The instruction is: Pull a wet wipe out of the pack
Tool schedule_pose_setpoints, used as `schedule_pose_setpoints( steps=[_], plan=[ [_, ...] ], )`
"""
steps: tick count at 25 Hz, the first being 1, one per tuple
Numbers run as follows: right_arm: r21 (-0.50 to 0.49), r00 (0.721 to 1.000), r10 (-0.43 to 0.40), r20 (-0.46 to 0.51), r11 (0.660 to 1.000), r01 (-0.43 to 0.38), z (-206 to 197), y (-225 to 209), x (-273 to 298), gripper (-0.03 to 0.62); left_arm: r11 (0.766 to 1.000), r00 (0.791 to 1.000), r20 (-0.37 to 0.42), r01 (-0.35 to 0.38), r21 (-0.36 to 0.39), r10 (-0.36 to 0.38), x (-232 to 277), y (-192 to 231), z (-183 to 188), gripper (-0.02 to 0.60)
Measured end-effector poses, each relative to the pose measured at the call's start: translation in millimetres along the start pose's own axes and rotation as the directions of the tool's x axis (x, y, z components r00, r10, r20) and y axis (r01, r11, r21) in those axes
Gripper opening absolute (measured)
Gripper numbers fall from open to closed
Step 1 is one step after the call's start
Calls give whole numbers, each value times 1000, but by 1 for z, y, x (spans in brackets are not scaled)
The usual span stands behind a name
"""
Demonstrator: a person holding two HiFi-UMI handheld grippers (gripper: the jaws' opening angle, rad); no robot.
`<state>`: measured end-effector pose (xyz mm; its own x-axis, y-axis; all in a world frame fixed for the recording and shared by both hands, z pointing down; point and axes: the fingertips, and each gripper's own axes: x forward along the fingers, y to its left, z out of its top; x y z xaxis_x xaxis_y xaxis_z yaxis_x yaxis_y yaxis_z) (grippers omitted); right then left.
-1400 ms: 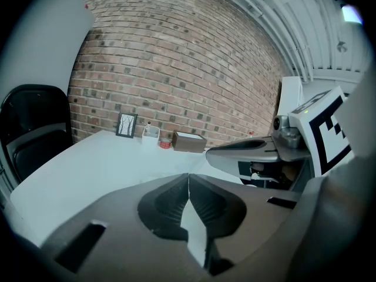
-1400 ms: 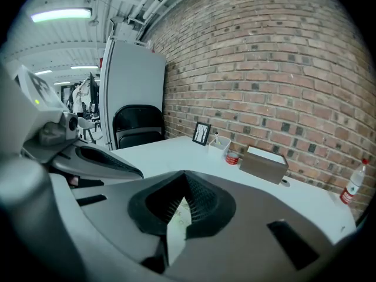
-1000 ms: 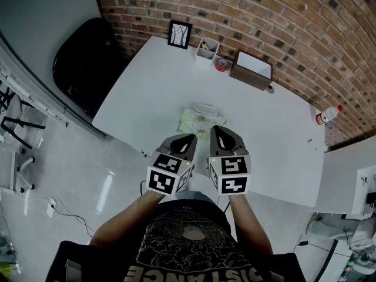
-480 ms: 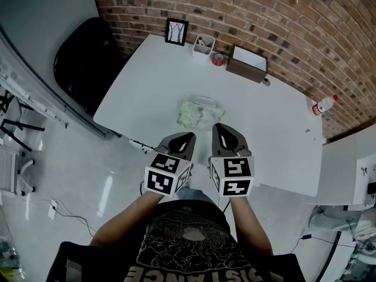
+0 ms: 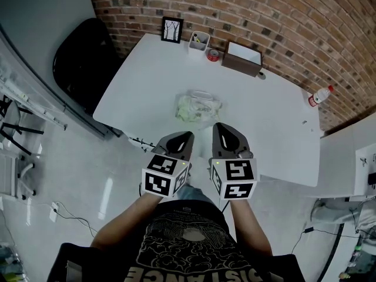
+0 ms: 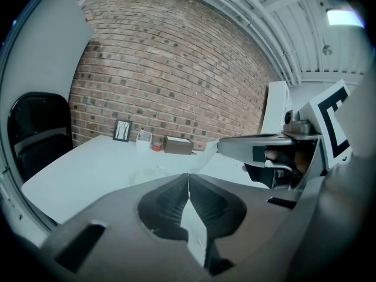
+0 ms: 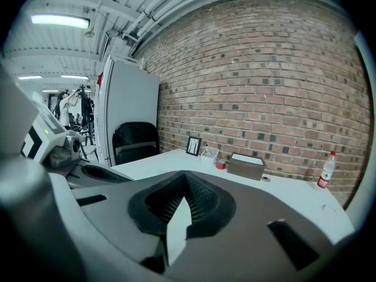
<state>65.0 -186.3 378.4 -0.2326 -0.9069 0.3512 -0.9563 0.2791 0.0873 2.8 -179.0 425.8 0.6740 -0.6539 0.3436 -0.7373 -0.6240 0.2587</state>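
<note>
The wet wipe pack [image 5: 198, 106], pale green with a whitish top, lies on the white table [image 5: 270, 122] near its front edge. Both grippers hover short of the table's near edge, apart from the pack. My left gripper [image 5: 184, 136] is shut and empty; in the left gripper view its jaws [image 6: 188, 177] meet at the tips, and the pack shows faintly beyond them [image 6: 154, 172]. My right gripper [image 5: 220, 127] is also shut with nothing in it, its tips closed in the right gripper view [image 7: 185, 176].
At the table's far edge stand a small picture frame [image 5: 171, 30], a white pen cup [image 5: 198, 42], a red tape roll [image 5: 213, 54] and a brown box [image 5: 241, 58]. A water bottle [image 5: 318, 97] stands at the right end. A black chair [image 5: 76, 57] sits left.
The head camera's view has shifted a little, so the table and pack sit slightly higher in the picture. Both grippers stay shut and low in front of the table edge.
</note>
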Motion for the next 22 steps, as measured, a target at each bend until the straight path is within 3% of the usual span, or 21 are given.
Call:
schedule_pose_setpoints(
  steps=[22],
  plan=[
    [62, 1000, 10, -28, 998, -8, -34, 32, -54, 14, 1000, 999, 42, 10, 24, -11, -42, -31, -9, 12]
  ],
)
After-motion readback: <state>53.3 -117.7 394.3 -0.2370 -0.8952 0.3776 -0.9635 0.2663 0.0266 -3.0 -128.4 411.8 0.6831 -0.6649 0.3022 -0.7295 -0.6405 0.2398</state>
